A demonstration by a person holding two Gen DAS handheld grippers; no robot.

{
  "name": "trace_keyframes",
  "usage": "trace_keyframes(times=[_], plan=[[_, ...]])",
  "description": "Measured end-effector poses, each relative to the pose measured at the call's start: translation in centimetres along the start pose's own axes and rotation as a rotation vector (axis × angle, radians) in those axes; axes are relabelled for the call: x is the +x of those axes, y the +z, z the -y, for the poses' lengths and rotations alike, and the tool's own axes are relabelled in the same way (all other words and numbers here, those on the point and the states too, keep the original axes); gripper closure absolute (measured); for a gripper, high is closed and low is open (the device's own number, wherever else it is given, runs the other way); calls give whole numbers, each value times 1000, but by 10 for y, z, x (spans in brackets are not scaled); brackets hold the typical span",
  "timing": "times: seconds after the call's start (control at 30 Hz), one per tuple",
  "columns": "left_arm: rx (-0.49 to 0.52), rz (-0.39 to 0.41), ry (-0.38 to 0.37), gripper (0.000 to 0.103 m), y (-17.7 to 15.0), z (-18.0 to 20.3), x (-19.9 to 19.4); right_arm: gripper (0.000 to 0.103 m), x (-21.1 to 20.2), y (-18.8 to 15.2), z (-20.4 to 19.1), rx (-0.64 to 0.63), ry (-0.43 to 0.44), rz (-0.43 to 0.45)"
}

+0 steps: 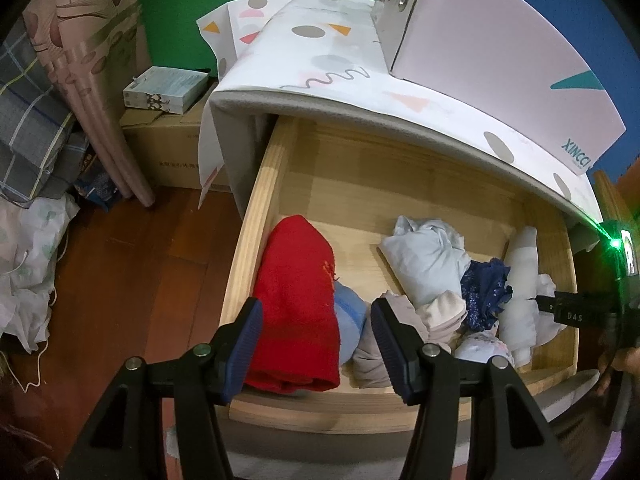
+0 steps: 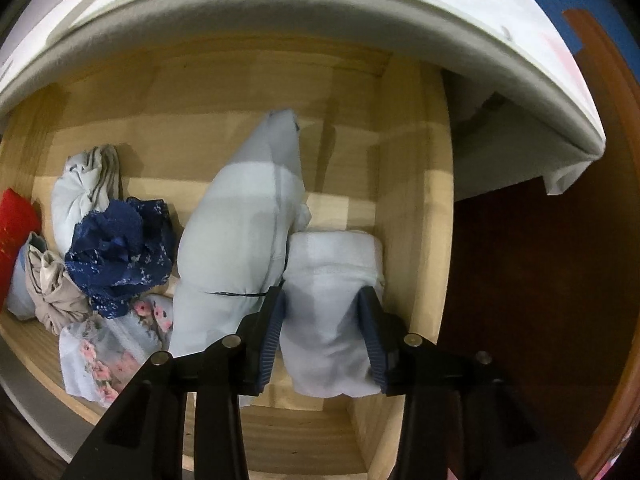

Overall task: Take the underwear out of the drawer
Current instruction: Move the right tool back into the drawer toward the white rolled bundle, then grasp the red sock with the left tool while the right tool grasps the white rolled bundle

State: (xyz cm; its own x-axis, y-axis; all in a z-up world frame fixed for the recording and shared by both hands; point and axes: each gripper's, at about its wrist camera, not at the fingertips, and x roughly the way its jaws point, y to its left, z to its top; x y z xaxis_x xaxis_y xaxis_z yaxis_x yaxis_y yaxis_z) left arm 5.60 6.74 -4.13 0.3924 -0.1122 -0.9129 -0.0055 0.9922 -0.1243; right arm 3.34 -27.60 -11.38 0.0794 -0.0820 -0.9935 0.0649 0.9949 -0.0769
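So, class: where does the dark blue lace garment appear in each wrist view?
Left wrist view: dark blue lace garment lies right of centre in the drawer.
Right wrist view: it lies left of centre.
Shared landmark: the pale blue bundle touching it.

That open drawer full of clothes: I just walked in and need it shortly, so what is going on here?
A person holding a gripper in each hand is picking underwear out of the wooden drawer. The right gripper points down into the drawer's right end, its fingers pressing either side of a folded white garment that lies in the drawer. The left gripper hovers open over the front edge, above a red garment, holding nothing.
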Motion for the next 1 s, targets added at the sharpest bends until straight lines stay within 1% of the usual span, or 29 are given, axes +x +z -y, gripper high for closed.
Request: trace_keyframes(times=[0.1, 0.23, 0.33, 0.4, 0.47, 0.5, 0.53, 0.57, 0.67, 0.73, 0.83, 0.9, 0.93, 1.0], plan=[[-2, -2, -5, 46, 0, 0, 1, 66, 4, 0, -6, 10, 29, -28], [-2, -23, -20, 46, 2, 0, 4, 67, 8, -15, -7, 11, 76, -73], [12, -59, -45, 46, 4, 2, 9, 66, 6, -18, -12, -11, 57, -65], [23, -95, -65, 46, 6, 2, 13, 66, 6, -18, -12, 0, 53, -63], [34, -109, -63, 46, 7, 2, 13, 65, 6, -17, -16, -6, 48, -63], [33, -112, -63, 46, 8, 2, 13, 62, 6, -17, -16, -9, 48, -65], [25, -114, -67, 46, 9, 0, 12, 59, 4, -20, -16, -9, 44, -67], [11, -116, -76, 46, 11, -2, 11, 59, 7, -20, -15, -12, 38, -73], [-26, -122, -100, 46, 21, -8, 7, 59, 5, -20, -13, -9, 59, -77], [-28, -141, -88, 46, 26, -8, 9, 58, 6, -19, -13, -2, 67, -79], [8, -185, -73, 46, 27, -4, 17, 57, 9, -18, -12, 7, 76, -82], [38, -217, -21, 46, 24, 1, 26, 56, 11, -17, -13, 1, 71, -83], [46, -222, -6, 46, 23, 2, 29, 56, 9, -15, -7, 0, 72, -84], [68, -220, 24, 46, 23, 6, 32, 55, 11, -13, -6, 3, 80, -87]])
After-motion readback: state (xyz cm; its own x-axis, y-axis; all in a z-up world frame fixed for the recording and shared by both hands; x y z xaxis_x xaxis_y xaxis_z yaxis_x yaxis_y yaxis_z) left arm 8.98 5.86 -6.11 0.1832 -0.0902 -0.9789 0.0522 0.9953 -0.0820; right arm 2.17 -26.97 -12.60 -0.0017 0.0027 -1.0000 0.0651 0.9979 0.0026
